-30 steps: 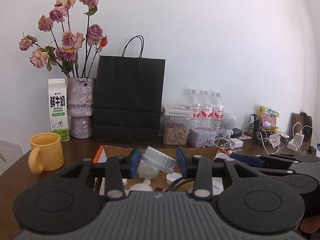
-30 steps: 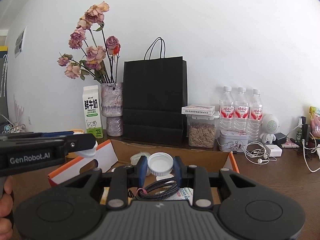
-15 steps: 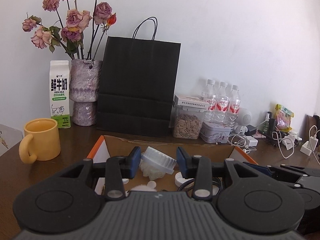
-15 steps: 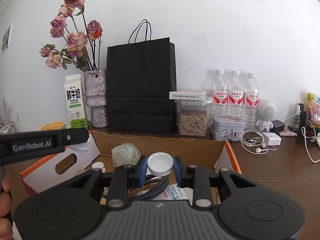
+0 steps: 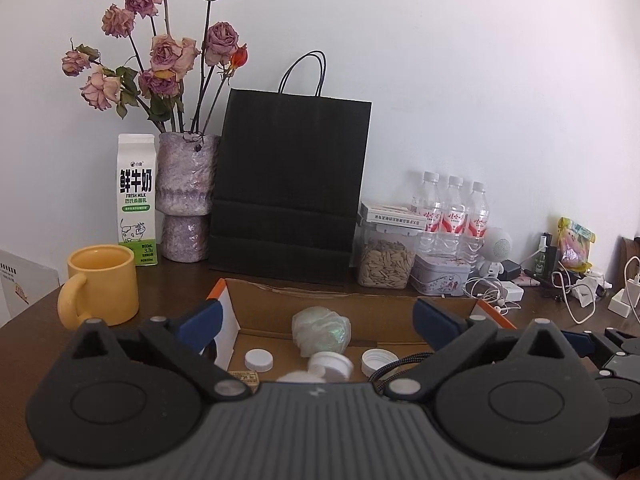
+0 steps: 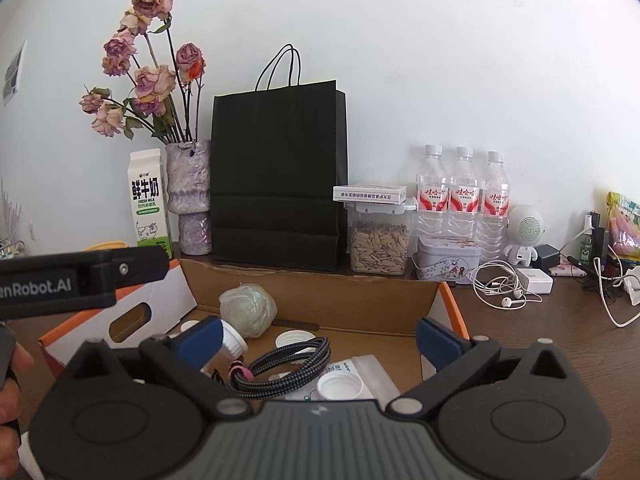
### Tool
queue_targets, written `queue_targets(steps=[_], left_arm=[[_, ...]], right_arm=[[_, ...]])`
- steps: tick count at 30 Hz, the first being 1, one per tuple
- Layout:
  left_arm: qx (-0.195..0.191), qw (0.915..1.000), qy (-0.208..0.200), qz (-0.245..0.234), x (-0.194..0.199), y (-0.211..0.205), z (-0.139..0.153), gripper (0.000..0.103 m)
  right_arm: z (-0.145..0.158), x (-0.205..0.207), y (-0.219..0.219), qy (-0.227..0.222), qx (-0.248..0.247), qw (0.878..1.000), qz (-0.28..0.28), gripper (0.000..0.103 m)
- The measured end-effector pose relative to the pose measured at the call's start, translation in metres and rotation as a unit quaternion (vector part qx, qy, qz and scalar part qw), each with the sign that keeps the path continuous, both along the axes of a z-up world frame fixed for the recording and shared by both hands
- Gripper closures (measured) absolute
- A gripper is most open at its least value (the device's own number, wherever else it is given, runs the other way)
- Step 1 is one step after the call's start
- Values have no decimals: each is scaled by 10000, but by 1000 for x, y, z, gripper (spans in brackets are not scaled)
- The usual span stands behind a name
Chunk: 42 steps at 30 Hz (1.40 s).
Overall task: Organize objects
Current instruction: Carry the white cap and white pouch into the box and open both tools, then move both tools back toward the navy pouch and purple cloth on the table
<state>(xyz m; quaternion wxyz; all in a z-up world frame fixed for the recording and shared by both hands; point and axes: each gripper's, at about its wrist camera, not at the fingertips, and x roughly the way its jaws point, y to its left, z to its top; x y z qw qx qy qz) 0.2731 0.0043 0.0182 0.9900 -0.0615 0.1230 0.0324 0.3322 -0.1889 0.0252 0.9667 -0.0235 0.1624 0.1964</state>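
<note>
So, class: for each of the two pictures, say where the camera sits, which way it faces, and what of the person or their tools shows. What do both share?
Left wrist: on the left gripper, facing the wall over the cardboard box; its open jaws show.
Right wrist: on the right gripper, facing likewise; open jaws, the left tool and a hand show.
Shared: box, black bag, milk carton.

The left black two-finger gripper with blue pads [image 5: 316,322] and the right black two-finger gripper with blue pads [image 6: 318,338] point slightly downward, jaws just opened wide, gripping nothing.
</note>
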Motion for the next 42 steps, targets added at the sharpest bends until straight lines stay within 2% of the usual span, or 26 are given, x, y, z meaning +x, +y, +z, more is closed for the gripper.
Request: queue_targets(steps=[20,32,42], left_arm=[[-24,10000,-56,69,-16,0,6,0],[-32,9999,139,84,-49,3,16,0],[95,9992,384,15,-86,8,18,0]], right_arm=[[9,-16,-11,-39,119,9999,63,0],[23,-54,-26,108,31,9998,170,0],[17,-95,-42,422,-104,9986,291,0]])
